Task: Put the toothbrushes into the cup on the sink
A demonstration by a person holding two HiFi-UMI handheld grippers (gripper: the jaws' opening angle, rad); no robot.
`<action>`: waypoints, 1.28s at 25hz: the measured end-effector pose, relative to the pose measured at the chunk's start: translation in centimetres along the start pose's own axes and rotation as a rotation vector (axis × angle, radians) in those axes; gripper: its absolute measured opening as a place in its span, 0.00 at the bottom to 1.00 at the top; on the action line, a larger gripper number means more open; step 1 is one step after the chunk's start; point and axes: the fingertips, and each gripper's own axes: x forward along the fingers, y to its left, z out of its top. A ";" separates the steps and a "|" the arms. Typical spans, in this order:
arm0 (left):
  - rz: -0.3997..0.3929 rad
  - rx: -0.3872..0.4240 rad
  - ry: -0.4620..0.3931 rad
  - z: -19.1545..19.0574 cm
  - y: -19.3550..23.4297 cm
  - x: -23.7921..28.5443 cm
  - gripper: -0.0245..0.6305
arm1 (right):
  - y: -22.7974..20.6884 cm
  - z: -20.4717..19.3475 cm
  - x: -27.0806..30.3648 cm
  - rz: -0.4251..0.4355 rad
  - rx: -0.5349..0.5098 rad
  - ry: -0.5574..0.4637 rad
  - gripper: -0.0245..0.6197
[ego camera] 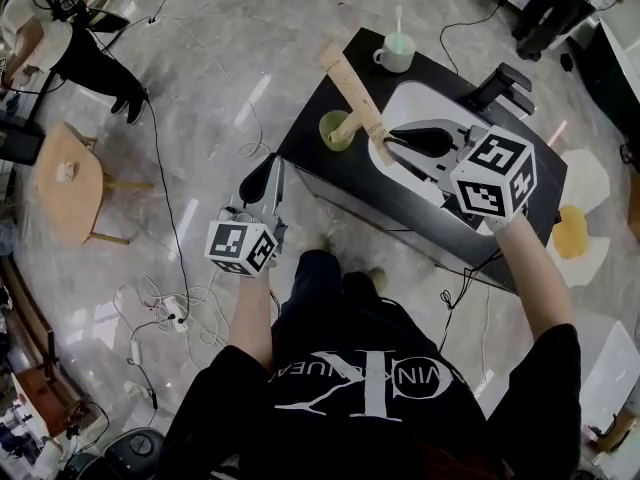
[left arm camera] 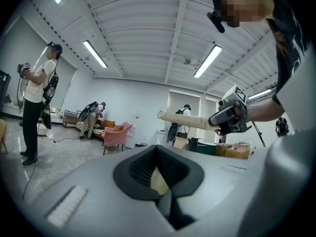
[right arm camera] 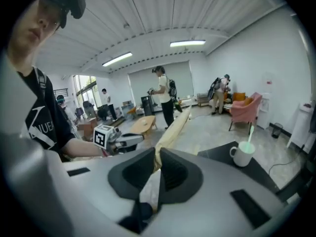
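Right gripper (ego camera: pixel 385 146): centre right of the head view, jaws pinched tight on one end of a paper-sleeved toothbrush (ego camera: pixel 350 93), which slants toward upper left above the green cup (ego camera: pixel 335 133).
Left gripper (ego camera: pixel 262 183): lower left, off the black sink counter (ego camera: pixel 420 78), jaws pressed together, nothing between.
White mug (ego camera: pixel 395 56): counter's upper corner, holding one toothbrush (ego camera: pixel 398 23) upright.

1. Left gripper (ego camera: pixel 262 180): near left, on a bare forearm, pointing level and away; jaws together, nothing between them.
2. Right gripper (ego camera: pixel 392 146): farther right, arm extended, tilted downward; jaws clamped on a toothbrush (ego camera: pixel 352 93).
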 end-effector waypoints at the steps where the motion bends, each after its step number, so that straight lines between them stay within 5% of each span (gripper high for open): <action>1: 0.001 -0.003 0.000 0.0 0.2 -0.1 0.06 | 0.1 -0.3 0.3 0.023 0.004 0.039 0.11; 16: 0.013 0.012 -0.036 0.5 3.4 0.6 0.06 | 0.1 -5.8 2.9 0.088 0.210 0.395 0.11; 28: -0.043 -0.030 -0.025 -0.4 4.6 3.2 0.06 | 0.3 -6.4 3.7 0.113 0.392 0.497 0.11; 32: -0.057 -0.039 -0.020 -0.7 4.9 3.8 0.06 | 0.5 -6.4 3.9 0.146 0.542 0.505 0.11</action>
